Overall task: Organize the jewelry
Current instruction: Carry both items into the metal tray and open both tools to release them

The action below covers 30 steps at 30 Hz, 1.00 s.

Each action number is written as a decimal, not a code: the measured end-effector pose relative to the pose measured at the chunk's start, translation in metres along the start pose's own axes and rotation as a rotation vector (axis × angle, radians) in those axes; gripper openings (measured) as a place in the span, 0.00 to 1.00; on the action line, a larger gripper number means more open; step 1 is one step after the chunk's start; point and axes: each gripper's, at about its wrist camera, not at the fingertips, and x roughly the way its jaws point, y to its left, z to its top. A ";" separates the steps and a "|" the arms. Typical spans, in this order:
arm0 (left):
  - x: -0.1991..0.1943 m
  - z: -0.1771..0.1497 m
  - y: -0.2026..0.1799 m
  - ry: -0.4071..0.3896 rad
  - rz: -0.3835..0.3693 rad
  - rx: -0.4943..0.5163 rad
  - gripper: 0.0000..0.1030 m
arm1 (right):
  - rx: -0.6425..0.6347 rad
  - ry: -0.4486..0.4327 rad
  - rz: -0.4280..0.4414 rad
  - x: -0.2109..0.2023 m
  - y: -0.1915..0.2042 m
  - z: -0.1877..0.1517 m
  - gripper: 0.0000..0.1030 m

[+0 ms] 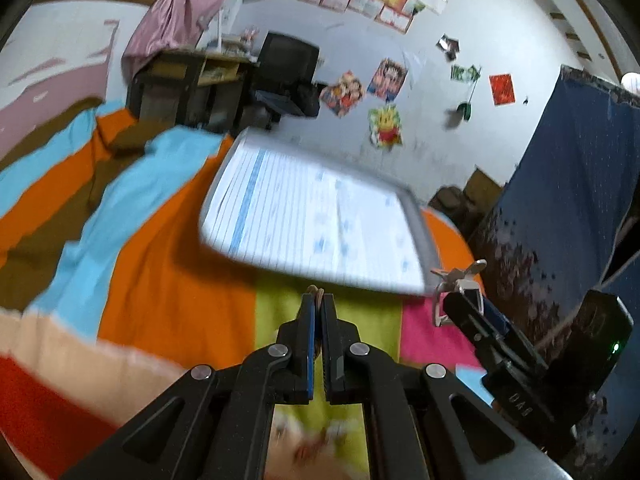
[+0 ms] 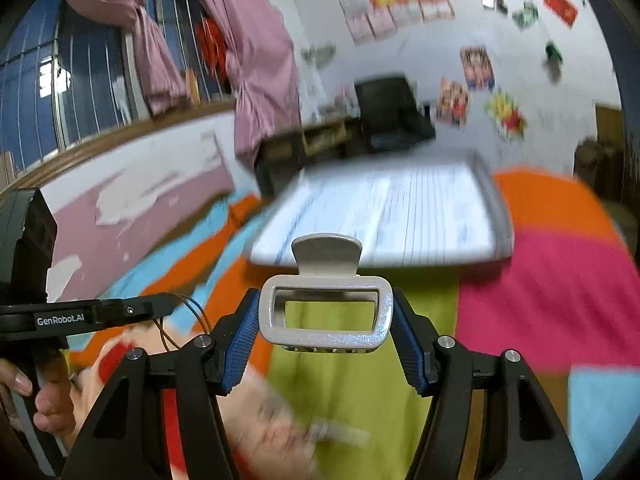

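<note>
the left gripper [image 1: 319,300] is pressed together on a thin brown hair tie [image 1: 316,294], whose loop pokes out at the fingertips and hangs in loops beside it in the right wrist view. the right gripper [image 2: 326,312] pinches a pale grey claw hair clip [image 2: 326,308] by its two ends between blue pads [image 2: 240,340], held above the bed. below lies a striped bedspread [image 1: 160,260] in orange, blue, green and pink. ahead on it sits a white tray [image 1: 312,216] with a grey rim and blue-lined surface, blurred.
</note>
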 end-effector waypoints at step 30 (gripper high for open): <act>0.114 0.032 0.019 -0.033 0.217 -0.106 0.78 | 0.058 0.089 -0.153 0.131 -0.091 0.031 0.73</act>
